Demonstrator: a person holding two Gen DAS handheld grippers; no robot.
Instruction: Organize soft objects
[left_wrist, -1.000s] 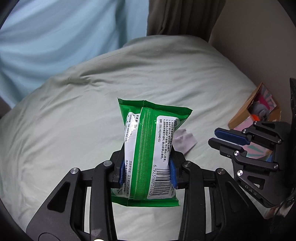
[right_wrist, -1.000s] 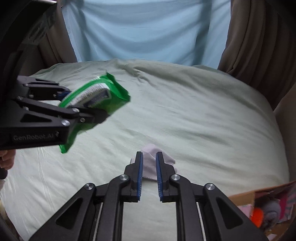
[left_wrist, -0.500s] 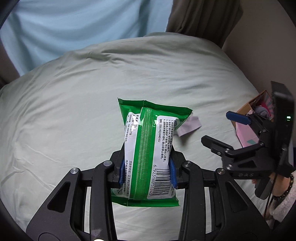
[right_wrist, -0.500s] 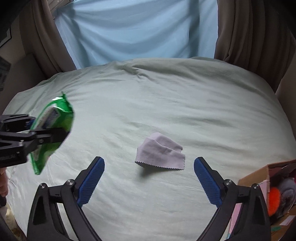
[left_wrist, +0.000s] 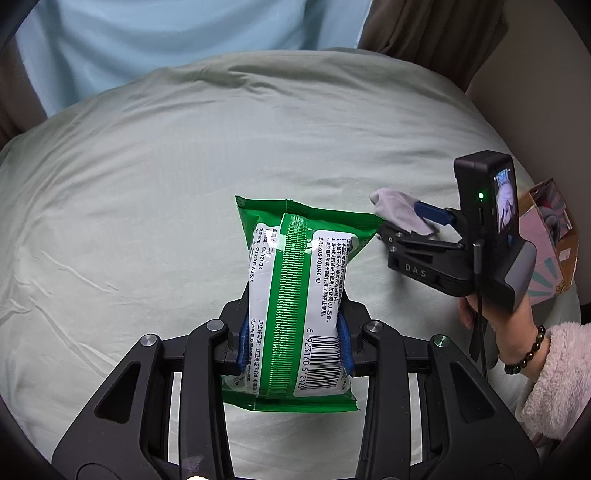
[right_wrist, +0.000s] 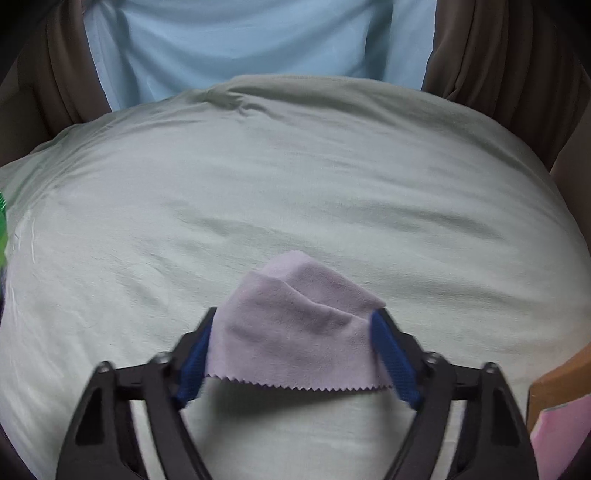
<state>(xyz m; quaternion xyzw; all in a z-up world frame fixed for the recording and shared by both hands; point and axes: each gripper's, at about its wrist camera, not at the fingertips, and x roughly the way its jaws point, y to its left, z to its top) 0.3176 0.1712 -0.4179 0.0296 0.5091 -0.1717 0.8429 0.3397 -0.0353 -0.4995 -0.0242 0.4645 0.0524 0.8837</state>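
A green-and-white plastic wipes packet (left_wrist: 295, 306) is clamped in the left hand-held gripper (left_wrist: 293, 341), while the right hand-held gripper (right_wrist: 291, 350) is being closed around a crumpled lilac cloth (right_wrist: 295, 332) on the pale green bed (right_wrist: 295, 192).

A wipes packet (left_wrist: 295, 306) is sitting upright between the left gripper's (left_wrist: 293, 341) pads, above the bed (left_wrist: 147, 184). To its right, a cloth (right_wrist: 295, 328) is lying on the bed between the right gripper's (right_wrist: 291, 354) closing jaws, with a box (left_wrist: 550, 251) sitting farther right.

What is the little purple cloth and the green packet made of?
The small lilac cloth looks like soft, matte microfibre or fleece: fuzzy nap, zigzag-cut edge. The green and white printed packet looks like thin glossy plastic film: shiny glare, crimped seam.
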